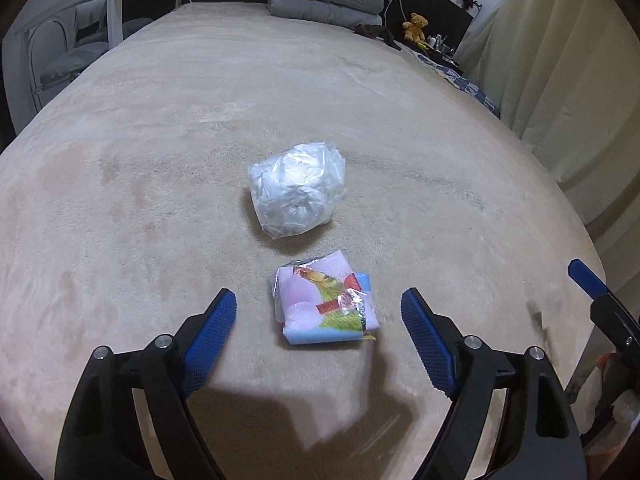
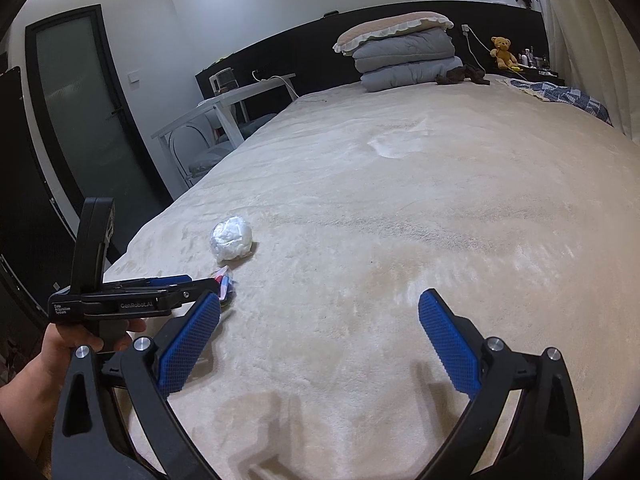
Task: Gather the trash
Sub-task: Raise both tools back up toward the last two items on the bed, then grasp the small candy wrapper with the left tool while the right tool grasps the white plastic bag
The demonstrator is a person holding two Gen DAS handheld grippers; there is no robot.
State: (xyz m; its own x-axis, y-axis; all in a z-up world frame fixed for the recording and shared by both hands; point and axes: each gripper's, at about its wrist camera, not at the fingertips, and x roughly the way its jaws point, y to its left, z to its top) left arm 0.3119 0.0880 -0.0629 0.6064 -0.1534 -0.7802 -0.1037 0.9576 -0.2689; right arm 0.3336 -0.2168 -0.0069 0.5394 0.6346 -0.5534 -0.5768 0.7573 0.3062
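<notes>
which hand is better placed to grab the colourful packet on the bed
Left. The left hand-held gripper is open with the colourful packet lying between its fingers on the bed. The right hand-held gripper is open over bare blanket, off to the side.

Wide bed (image 2: 400, 200) under beige plush cover, black headboard (image 2: 312, 52) behind. Folded grey quilts (image 2: 408, 64) topped by pillow. White side table (image 2: 224, 100) left; dark-framed frosted door (image 2: 84, 112); cream curtains (image 1: 560, 80) right.
</notes>
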